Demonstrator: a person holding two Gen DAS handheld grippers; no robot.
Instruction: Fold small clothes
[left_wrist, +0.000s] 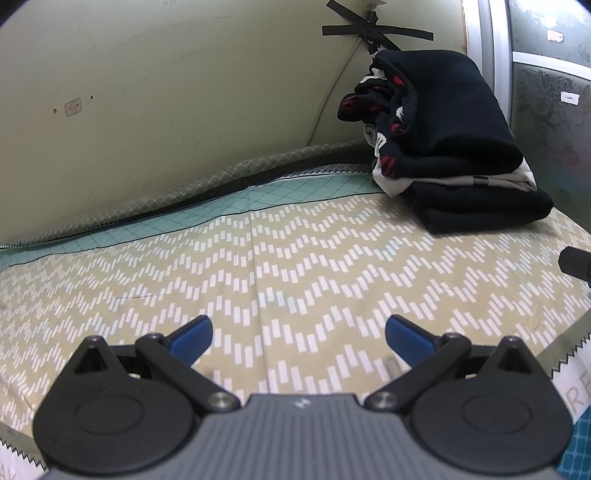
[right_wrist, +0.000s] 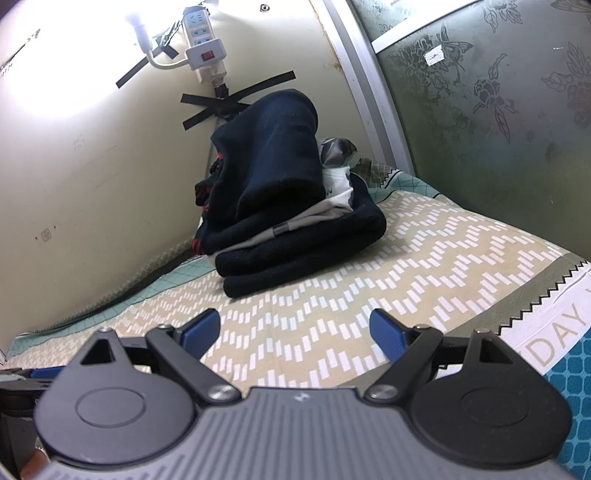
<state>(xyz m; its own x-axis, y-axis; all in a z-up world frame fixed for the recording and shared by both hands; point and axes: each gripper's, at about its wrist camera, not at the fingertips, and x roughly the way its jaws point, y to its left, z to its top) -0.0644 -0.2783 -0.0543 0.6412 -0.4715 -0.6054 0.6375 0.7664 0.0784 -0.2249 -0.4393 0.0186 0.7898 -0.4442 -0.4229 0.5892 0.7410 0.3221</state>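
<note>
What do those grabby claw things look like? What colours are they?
Both look alike. The left tool and right tool each have two blue fingertips on black jointed arms with silver screws, two round black discs, and a ribbed grey body in the middle.

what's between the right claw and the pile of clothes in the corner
Nothing but bare zigzag-patterned sheet. In the right wrist view, the open right claw faces the pile of clothes with only that cloth between them.
</note>
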